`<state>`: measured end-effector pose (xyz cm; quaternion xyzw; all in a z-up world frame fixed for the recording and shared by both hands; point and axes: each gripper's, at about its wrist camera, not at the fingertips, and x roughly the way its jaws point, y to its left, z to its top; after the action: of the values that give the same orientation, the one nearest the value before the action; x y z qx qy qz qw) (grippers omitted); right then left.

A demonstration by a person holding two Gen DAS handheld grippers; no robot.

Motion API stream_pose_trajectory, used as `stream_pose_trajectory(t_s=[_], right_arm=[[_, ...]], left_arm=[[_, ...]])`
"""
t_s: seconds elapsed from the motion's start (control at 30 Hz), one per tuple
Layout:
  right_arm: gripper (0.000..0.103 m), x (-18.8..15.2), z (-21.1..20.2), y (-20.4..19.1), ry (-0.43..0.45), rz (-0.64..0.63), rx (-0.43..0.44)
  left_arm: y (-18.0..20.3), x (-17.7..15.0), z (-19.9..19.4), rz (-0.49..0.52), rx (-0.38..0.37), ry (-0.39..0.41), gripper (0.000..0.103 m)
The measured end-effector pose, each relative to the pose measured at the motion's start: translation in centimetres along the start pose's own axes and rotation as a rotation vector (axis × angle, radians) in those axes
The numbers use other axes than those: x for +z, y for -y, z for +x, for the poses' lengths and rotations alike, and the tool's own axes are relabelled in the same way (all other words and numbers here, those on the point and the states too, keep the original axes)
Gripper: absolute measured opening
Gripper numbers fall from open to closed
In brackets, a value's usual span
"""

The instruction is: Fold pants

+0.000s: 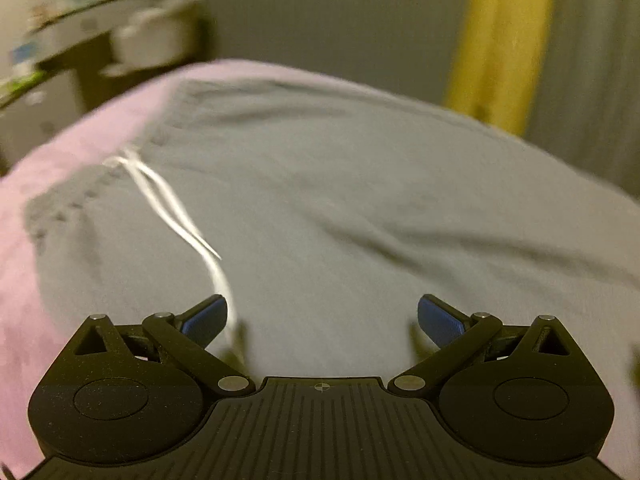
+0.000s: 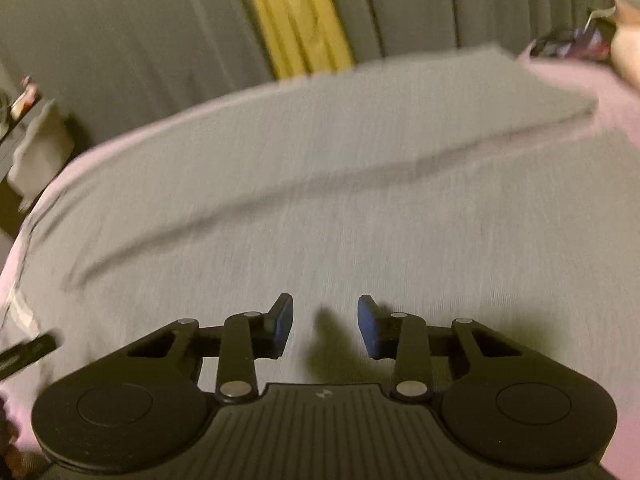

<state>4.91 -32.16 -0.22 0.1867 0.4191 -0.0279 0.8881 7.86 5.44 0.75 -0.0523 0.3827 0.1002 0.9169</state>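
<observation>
Just one grey pants (image 1: 320, 208), two white drawstrings (image 1: 168, 200), pink sheet (image 1: 60, 152).

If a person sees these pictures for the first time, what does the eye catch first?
The grey pants spread wide over the pink bed cover, filling both views. A white drawstring curls from the waistband at the left. Behind the bed, a yellow strip stands out among grey curtains.

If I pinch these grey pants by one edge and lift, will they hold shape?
Probably not. The pants lie creased over the pink cover, so they look soft and should drape. The loose white drawstring will likely dangle. Probably light, not slippery.
</observation>
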Motion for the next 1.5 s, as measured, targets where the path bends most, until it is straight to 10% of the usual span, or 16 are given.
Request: stream_pose_trajectory(t_s=[0.17,0.27,0.43,0.67,0.8,0.9,1.07,1.27,1.4,1.5], right_arm=[[0.046,10.8,5.7,0.8,0.072,0.074,-0.095],[0.067,16.9,10.0,1.3,0.085,0.185,-0.135],[0.068,24.5,18.2,1.9,0.019,0.413,-0.19],[0.07,25.7,24.4,2.4,0.007,0.48,-0.386],[0.035,26.0,24.5,1.5,0.015,0.394,-0.478],[0.005,25.5,23.3,1.6,0.035,0.332,-0.431],[0.002,21.7,15.8,4.4,0.184,0.42,-0.228],[0.002,7.7,2.0,6.4,0.34,0.463,-0.058],[0.003,-1.7,-0.9,7.1,0.254,0.431,-0.046],[0.008,-2.7,-0.2,9.9,0.121,0.547,-0.059]], left_arm=[[-2.6,0.7,2.7,-0.086,0.236,0.157,0.103],[-3.1,0.9,3.3,-0.119,0.205,0.178,0.103],[-2.0,0.3,3.5,-0.063,0.187,0.278,0.103],[-1.3,0.0,4.1,-0.035,0.142,0.295,0.103],[-1.8,0.1,5.0,-0.069,0.168,0.253,0.103],[-2.4,0.0,5.1,-0.104,0.179,0.239,0.103],[-2.7,-0.1,4.5,-0.131,0.21,0.247,0.103],[-2.7,-0.3,3.2,-0.149,0.217,0.278,0.103],[-2.8,-0.3,2.0,-0.155,0.186,0.299,0.103],[-3.1,0.4,1.5,-0.165,0.107,0.274,0.103]])
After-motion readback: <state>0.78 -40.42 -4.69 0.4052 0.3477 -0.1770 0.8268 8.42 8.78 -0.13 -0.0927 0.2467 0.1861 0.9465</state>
